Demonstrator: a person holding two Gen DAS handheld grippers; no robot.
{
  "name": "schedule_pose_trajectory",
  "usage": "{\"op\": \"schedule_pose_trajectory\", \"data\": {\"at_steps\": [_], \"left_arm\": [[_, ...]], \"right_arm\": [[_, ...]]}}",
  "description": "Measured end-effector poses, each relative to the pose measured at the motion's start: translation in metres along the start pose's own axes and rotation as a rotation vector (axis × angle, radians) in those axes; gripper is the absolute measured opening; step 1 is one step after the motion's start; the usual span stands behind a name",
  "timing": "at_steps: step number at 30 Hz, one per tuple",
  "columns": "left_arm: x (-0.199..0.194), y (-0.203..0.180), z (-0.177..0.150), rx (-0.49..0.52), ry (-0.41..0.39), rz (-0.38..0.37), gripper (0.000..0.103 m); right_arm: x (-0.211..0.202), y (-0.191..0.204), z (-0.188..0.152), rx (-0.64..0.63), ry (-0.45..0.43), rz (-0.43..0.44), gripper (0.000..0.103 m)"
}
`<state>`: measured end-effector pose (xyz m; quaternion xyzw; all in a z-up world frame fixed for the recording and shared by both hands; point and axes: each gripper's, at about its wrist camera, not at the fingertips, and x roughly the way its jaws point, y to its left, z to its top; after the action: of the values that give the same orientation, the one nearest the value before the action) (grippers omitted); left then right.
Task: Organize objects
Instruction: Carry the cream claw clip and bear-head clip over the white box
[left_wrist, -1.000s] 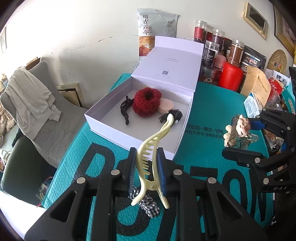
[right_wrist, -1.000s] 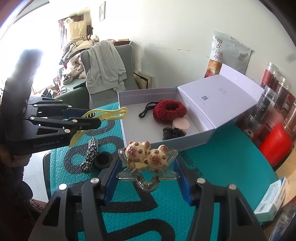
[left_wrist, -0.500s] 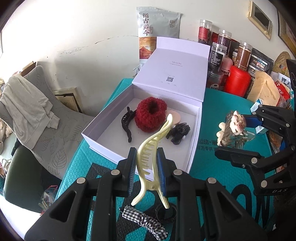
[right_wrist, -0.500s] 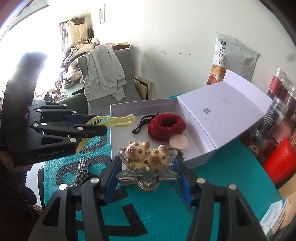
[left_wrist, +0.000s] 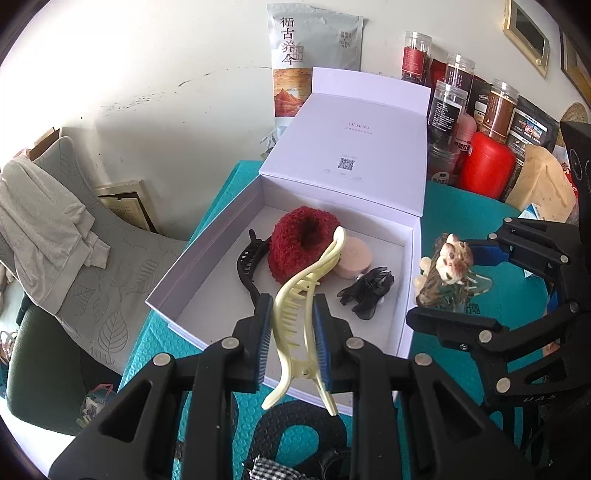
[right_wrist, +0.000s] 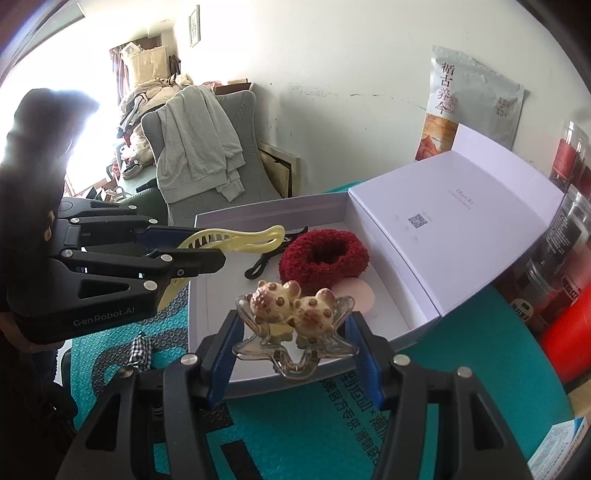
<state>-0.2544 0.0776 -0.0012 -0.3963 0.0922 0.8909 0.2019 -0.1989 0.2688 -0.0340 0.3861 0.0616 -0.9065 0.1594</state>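
My left gripper (left_wrist: 291, 334) is shut on a pale yellow hair claw (left_wrist: 306, 295), held over the near edge of an open white box (left_wrist: 207, 254). My right gripper (right_wrist: 293, 341) is shut on a clear hair clip topped with two bear figures (right_wrist: 291, 306), at the box's near wall (right_wrist: 197, 295). Inside the box lie a red fuzzy scrunchie (left_wrist: 301, 245), a long black clip (left_wrist: 249, 266), a small black claw clip (left_wrist: 365, 291) and a pink round piece (left_wrist: 354, 254). In the left wrist view the right gripper (left_wrist: 436, 280) hangs at the box's right side; the left gripper (right_wrist: 207, 245) shows in the right wrist view.
The box lid (left_wrist: 354, 147) stands open at the back. Jars, a red canister (left_wrist: 485, 170) and packets crowd the back right of the teal mat (left_wrist: 465, 218). A checked scrunchie (right_wrist: 140, 350) lies on the mat in front of the box. A chair with a grey garment (left_wrist: 40, 225) stands at the left.
Both grippers have moved toward the box with their clips. The yellow claw now hangs over the box's front part, and the bear clip has reached its edge.
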Motion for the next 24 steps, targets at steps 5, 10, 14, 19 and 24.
{"op": "schedule_pose_trajectory", "data": {"at_steps": [5,10,14,19,24], "left_arm": [[0.023,0.003,0.007,0.007,0.02,-0.005,0.021],[0.045,0.01,0.01,0.006,0.038,-0.002,0.021],[0.06,0.016,0.012,0.003,0.052,0.003,0.02],[0.08,0.021,0.016,0.005,0.071,0.007,0.02],[0.094,0.024,0.024,0.017,0.066,0.017,0.021]], "right_arm": [[0.014,-0.006,0.001,0.0,0.009,0.002,0.058],[0.028,-0.013,0.003,0.001,0.02,0.004,0.058],[0.04,-0.019,0.005,0.004,0.029,0.003,0.058],[0.054,-0.025,0.008,0.005,0.037,-0.001,0.058],[0.065,-0.033,0.014,0.01,0.037,-0.003,0.058]]}}
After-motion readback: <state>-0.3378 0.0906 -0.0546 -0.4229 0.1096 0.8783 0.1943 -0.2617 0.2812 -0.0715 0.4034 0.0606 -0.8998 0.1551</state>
